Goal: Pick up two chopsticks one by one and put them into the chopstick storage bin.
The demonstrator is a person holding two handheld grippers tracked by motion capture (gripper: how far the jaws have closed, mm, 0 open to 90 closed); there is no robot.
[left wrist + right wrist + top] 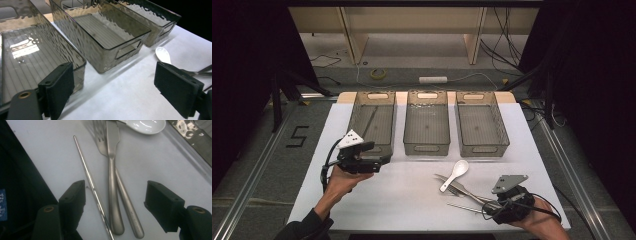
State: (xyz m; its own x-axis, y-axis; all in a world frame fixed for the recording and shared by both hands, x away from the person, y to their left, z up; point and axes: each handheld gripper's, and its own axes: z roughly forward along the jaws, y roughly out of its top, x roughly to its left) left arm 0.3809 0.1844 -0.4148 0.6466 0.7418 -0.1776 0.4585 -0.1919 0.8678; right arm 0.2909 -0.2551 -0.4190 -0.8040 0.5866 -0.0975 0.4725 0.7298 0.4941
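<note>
Cutlery is gathered on the table [412, 190]: a knife [112, 182] laid over a fork [127, 202], a chopstick [91, 185] beside them, a spoon [455, 173] beyond. The right gripper [115, 202] is held open astride the handles, nothing pinched. The left gripper [115, 85] is spread open by the left bin [373, 121], nothing between its jaws.

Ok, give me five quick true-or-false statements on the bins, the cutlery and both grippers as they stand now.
1. Three bins stand side by side. True.
2. The white spoon lies in the middle bin. False: it lies on the table, in front of the bins.
3. The right gripper has metal cutlery handles between its open jaws. True.
4. The left gripper holds a fork. False: its jaws are open and hold nothing.
5. A thin metal rod lies beside the cutlery. True.
</note>
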